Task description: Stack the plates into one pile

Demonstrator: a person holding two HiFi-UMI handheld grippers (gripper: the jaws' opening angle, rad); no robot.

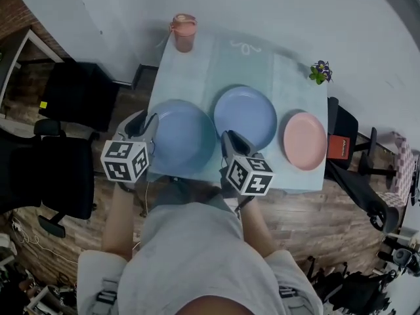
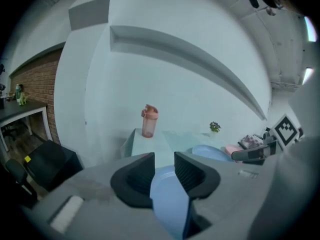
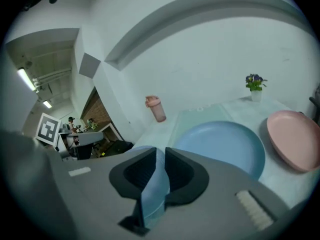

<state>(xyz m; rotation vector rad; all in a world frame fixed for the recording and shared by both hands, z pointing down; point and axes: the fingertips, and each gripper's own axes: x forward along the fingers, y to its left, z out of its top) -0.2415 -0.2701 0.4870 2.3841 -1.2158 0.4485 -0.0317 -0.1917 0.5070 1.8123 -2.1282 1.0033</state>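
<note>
A large blue plate [image 1: 180,136] lies at the left of the pale table [image 1: 216,64]. A second blue plate [image 1: 246,117] sits in the middle and a pink plate [image 1: 305,140] at the right. My left gripper [image 1: 151,125] is at the large plate's left rim, my right gripper [image 1: 230,140] at its right rim. In the left gripper view the rim [image 2: 167,199] lies between the parted jaws of the left gripper [image 2: 164,159]. In the right gripper view the rim [image 3: 152,199] stands in the narrow gap of the right gripper [image 3: 160,154]. Both grippers look open around the rim.
A pink bottle [image 1: 184,33] stands at the table's far left corner, and a small flower pot [image 1: 319,72] at the far right. Black chairs [image 1: 72,169] stand to the left, and another chair [image 1: 348,143] to the right. The table's near edge is just under both grippers.
</note>
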